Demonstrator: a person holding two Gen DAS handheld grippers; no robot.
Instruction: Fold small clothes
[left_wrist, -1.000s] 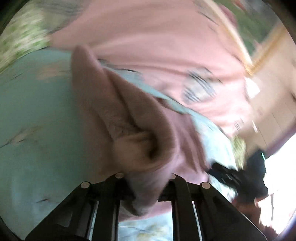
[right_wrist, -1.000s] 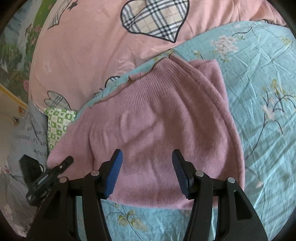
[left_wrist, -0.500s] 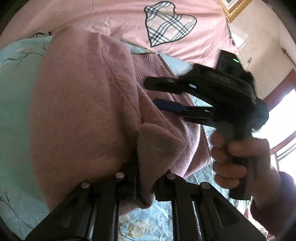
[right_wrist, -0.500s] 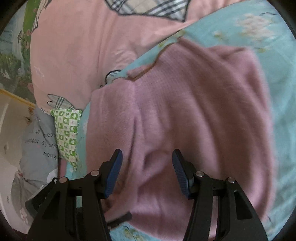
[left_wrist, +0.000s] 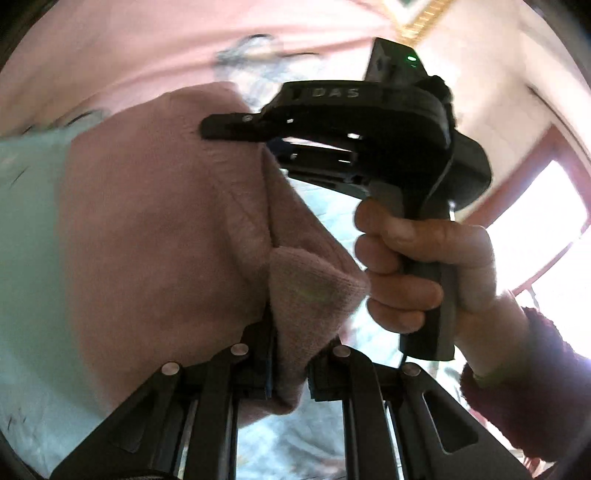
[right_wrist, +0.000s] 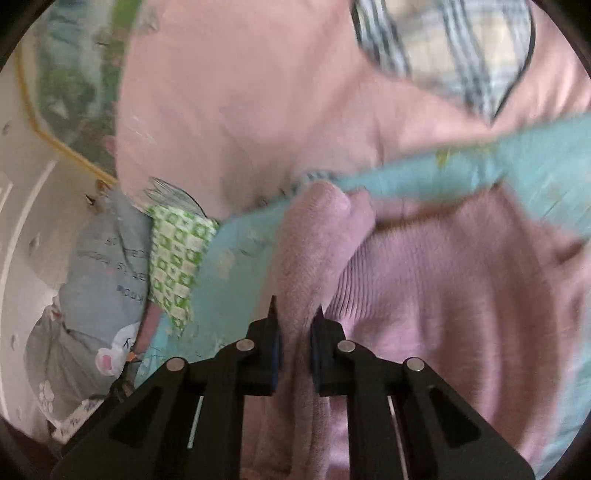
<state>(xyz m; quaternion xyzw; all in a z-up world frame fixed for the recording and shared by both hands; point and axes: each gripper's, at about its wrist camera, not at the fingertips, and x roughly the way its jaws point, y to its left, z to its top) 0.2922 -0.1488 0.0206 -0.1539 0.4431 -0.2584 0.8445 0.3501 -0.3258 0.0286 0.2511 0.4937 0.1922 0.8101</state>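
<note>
Closed since half a second ago: right gripper (right_wrist: 294, 334), jaws now pinched on a raised fold of the sweater (right_wrist: 424, 306). Left gripper (left_wrist: 290, 363) likewise clamped on a sweater (left_wrist: 155, 240) corner. Fuzzy mauve knit, ribbed band near the top, bunched and draped over a teal floral bedsheet (right_wrist: 535, 162). Beyond, a pink quilt (right_wrist: 266, 92) with a plaid heart; grey and green-checked cloths (right_wrist: 177, 262) at left. Right hand (left_wrist: 424, 266) gripping the handle, blocking part of the left wrist view.
</note>
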